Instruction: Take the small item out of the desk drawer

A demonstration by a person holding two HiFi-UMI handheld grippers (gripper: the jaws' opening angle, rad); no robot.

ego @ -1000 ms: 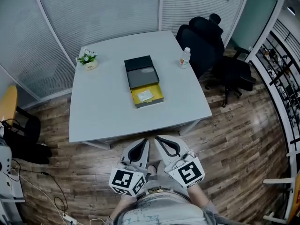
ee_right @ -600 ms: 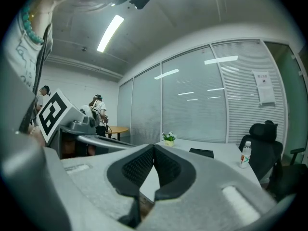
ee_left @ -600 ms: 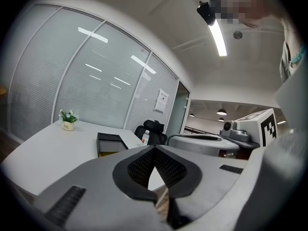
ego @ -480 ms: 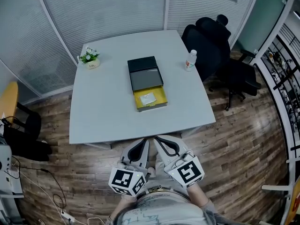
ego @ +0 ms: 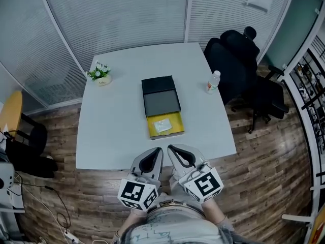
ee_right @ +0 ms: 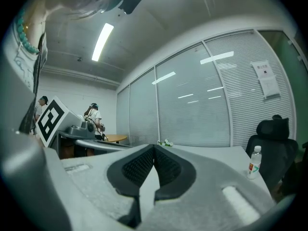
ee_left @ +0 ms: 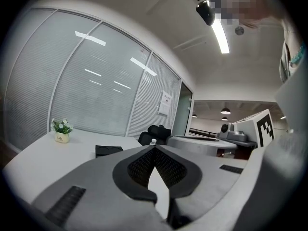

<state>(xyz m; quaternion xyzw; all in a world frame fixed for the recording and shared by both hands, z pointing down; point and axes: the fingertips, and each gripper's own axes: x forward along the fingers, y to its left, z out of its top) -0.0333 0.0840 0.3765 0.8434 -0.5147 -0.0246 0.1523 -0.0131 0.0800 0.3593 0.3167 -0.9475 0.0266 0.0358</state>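
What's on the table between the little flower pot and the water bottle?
The black drawer box sits between them, as the head view shows.

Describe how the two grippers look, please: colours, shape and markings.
Both the left gripper and the right gripper have pale grey, curved fingers lined with black ribbed pads. Each carries a white cube with black square markers.

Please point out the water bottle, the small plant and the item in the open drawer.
water bottle (ego: 213,84), head view, its body.
small plant (ego: 98,72), head view, its leaves.
small item (ego: 162,126), head view, its middle.
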